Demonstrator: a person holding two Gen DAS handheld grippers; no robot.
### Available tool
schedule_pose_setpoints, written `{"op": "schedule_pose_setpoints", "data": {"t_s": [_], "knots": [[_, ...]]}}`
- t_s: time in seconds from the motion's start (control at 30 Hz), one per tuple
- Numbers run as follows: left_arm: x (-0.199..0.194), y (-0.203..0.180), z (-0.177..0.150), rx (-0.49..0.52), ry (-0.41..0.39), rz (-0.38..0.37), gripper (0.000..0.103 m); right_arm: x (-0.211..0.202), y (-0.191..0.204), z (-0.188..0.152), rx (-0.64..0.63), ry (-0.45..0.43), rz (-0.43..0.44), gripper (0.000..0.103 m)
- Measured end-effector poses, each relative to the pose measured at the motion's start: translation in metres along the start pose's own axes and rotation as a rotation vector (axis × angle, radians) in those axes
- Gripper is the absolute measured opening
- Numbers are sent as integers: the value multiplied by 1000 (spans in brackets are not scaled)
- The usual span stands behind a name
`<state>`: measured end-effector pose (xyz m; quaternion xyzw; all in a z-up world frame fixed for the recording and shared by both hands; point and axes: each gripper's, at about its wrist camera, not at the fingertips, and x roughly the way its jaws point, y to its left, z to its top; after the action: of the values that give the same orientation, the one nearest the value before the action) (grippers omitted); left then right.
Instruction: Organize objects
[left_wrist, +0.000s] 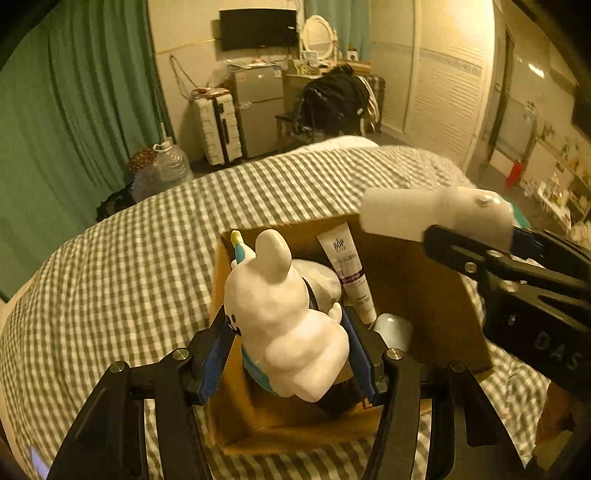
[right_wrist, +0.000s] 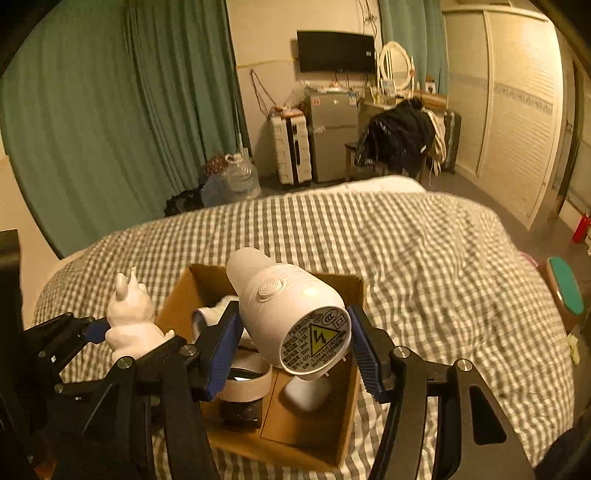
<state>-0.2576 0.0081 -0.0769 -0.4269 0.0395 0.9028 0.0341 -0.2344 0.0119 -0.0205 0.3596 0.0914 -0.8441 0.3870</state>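
Observation:
My left gripper (left_wrist: 290, 350) is shut on a white rabbit figurine (left_wrist: 284, 317) and holds it over the near left part of an open cardboard box (left_wrist: 436, 295) on the bed. The figurine also shows in the right wrist view (right_wrist: 131, 321). My right gripper (right_wrist: 293, 350) is shut on a white hair dryer (right_wrist: 291, 314), held above the same box (right_wrist: 332, 417); the dryer shows blurred in the left wrist view (left_wrist: 436, 214). Inside the box lie a white tube (left_wrist: 349, 273), a roll of tape (right_wrist: 247, 380) and a small white case (right_wrist: 306, 391).
The box sits on a bed with a grey-and-white checked cover (right_wrist: 424, 266). Green curtains (right_wrist: 110, 122) hang on the left. A suitcase (right_wrist: 290, 151), a small fridge (right_wrist: 332, 136) and a chair with dark clothes (right_wrist: 399, 140) stand beyond the bed.

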Motion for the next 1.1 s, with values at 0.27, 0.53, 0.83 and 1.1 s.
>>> {"op": "schedule_pose_setpoints", "data": {"t_s": [0.27, 0.53, 0.83, 1.1], "knots": [[35, -7, -14, 2, 58, -28, 59, 43, -2, -26, -6, 79, 16, 57], [35, -6, -19, -19, 106, -33, 61, 40, -5, -31, 4, 82, 51, 60], [-7, -11, -7, -25, 45, 27, 91, 0, -3, -18, -1, 25, 33, 80], [-73, -6, 10, -69, -50, 82, 97, -63, -5, -2, -3, -79, -10, 91]]}}
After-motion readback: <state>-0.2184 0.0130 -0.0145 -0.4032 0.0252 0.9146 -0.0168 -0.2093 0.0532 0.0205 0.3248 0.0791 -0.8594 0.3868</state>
